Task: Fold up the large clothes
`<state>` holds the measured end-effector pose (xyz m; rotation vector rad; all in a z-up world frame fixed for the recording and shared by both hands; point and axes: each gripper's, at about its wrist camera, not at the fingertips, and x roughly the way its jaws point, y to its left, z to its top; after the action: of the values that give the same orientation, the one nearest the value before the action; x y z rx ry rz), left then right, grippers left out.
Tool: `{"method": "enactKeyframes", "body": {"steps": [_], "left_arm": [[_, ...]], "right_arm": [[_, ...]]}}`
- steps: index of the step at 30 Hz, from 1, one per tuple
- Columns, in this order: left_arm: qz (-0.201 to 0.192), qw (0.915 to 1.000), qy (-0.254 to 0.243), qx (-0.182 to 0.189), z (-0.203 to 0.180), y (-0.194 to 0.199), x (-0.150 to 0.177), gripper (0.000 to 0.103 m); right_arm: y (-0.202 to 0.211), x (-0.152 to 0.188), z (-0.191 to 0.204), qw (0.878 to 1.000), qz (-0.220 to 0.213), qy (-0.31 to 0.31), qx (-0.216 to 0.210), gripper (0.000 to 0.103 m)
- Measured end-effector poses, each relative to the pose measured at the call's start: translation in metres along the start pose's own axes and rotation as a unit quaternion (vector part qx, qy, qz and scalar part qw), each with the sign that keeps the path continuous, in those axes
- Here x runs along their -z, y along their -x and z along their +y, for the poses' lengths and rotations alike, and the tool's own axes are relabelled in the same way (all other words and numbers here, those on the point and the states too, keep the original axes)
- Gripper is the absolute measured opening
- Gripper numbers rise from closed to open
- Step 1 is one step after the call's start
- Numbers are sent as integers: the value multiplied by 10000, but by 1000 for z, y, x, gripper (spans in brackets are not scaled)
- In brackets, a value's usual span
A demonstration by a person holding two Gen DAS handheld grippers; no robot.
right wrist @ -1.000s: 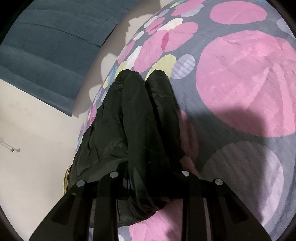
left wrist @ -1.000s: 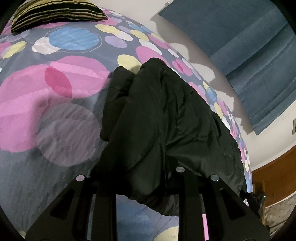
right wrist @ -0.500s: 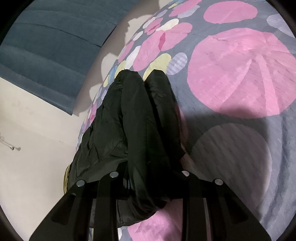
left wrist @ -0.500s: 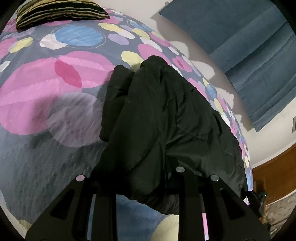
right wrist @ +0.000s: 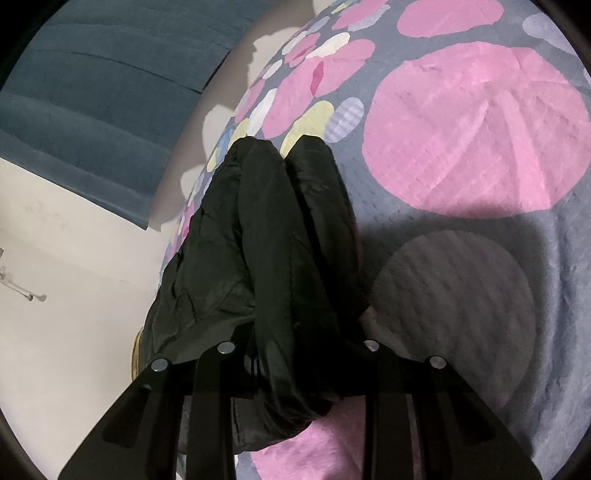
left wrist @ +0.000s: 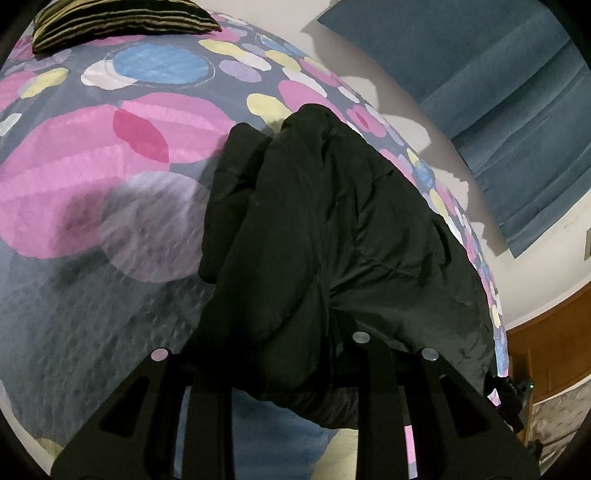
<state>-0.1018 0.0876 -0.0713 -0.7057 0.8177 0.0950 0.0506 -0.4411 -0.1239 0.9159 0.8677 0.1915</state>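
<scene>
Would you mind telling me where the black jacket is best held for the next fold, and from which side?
Judging by its pose, hold the black jacket by its bunched near edge, one corner each, coming from the near side: the left tongs and right tongs already pinch it there, while the far end trails onto the patterned bedspread.

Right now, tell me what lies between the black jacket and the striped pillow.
Only bare bedspread with pink, blue and yellow circles lies between the black jacket and the striped pillow; the left wrist view shows it.
</scene>
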Motion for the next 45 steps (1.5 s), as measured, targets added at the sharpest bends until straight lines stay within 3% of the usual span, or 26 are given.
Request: {"method": "enactKeyframes", "body": {"steps": [3,7,9,13,17,21,27,32,36,43,45], "left_arm": [[21,10000,-42,-8,0,1,0,29],[85,9999,59,-60,3,0,2,49],[123,9999,107,-50,5,0,2,53],[160,9998,107,-40,8,2,1,56],[154,9998,62,-97,6,6,3,58],[101,9997,-96,-190,2,11,3,58],[-85,9988,-371,-301,-1,27,8,58],[-233,9976,-560,-324,-3,42,5,59],[-211,9970,-696,-251,-6,43,1,59],[-51,9968,-798,-92,-6,41,-5,61],[-37,9967,-805,-31,-4,43,-8,61]], "right_arm": [[2,0,-1,10000,-2,21,-13,35],[11,3,-3,10000,-54,46,-12,40],[15,4,-6,10000,-78,12,-13,43],[28,3,-12,9997,-210,-102,24,50],[49,-1,-17,9975,-564,-109,404,62],[68,-3,-9,9926,-844,43,871,63],[88,2,50,9901,-1055,732,570,69],[51,14,120,9901,-234,1371,-166,72],[-5,27,171,9820,628,1650,-675,72],[-93,45,238,9664,1471,1909,-889,72],[-119,50,253,9606,1722,2035,-783,72]]}}
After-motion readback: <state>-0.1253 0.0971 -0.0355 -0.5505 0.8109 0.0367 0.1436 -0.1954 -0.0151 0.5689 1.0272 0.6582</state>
